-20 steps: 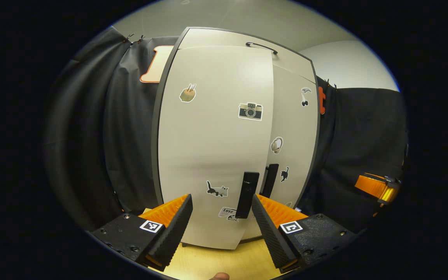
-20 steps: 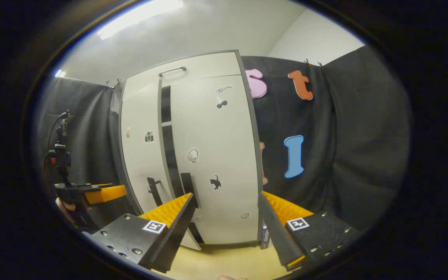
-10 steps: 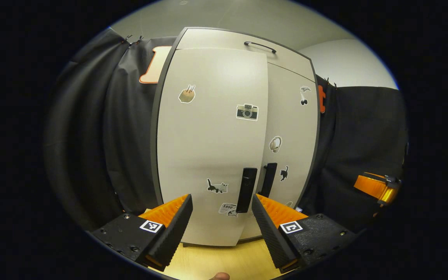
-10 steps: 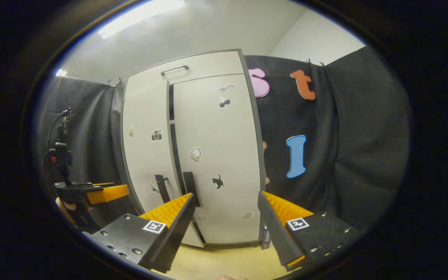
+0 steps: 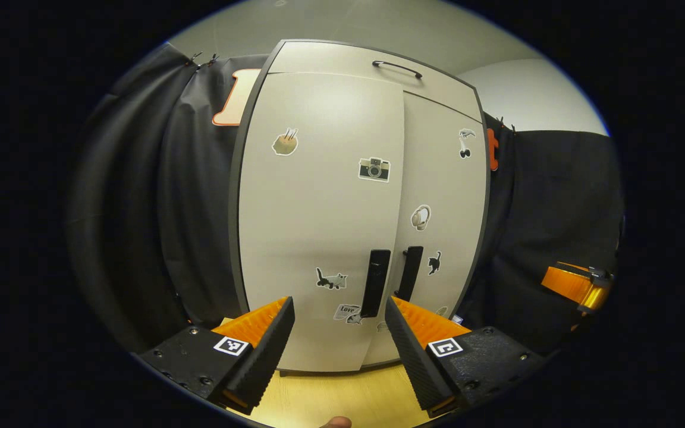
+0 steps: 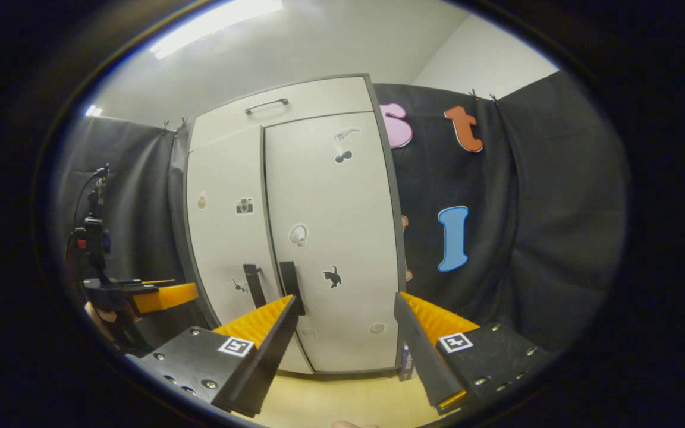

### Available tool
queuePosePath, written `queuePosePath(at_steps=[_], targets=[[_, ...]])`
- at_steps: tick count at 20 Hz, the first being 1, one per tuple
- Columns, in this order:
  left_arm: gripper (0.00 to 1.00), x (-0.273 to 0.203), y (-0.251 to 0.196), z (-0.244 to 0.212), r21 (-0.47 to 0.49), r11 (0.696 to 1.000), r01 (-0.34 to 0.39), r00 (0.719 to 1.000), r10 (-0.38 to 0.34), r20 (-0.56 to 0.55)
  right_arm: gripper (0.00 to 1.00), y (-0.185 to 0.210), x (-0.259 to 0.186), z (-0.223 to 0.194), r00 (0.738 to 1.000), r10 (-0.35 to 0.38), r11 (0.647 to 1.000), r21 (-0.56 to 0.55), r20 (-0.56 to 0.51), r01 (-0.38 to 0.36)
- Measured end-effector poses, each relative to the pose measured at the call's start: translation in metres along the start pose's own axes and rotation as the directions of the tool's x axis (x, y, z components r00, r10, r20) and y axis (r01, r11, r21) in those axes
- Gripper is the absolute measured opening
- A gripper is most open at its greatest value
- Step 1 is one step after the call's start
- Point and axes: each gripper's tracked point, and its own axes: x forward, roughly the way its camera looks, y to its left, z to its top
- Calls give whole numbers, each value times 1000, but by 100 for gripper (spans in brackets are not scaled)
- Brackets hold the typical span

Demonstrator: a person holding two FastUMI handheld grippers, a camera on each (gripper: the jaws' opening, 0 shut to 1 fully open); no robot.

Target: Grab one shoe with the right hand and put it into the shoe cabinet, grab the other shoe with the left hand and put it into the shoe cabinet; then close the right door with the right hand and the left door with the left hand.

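Both grippers held spread and empty before the closed cabinet.
The left gripper (image 5: 338,333) and right gripper (image 6: 345,333) are kept apart from the tall pale two-door shoe cabinet (image 5: 319,208), which stands upright, its vertical black handles (image 5: 375,282) faced toward them.

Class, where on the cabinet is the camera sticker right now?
In the left gripper view, the camera sticker sits on the left door, near its inner edge, above the black handle.
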Motion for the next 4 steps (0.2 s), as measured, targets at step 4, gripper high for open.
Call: queuePosePath(at_steps=[4], targets=[[94,1,3,0,-4,1000,-9,1000,9,-2,98,2,2,-1,1000,4,1000,-6,0,-4]])
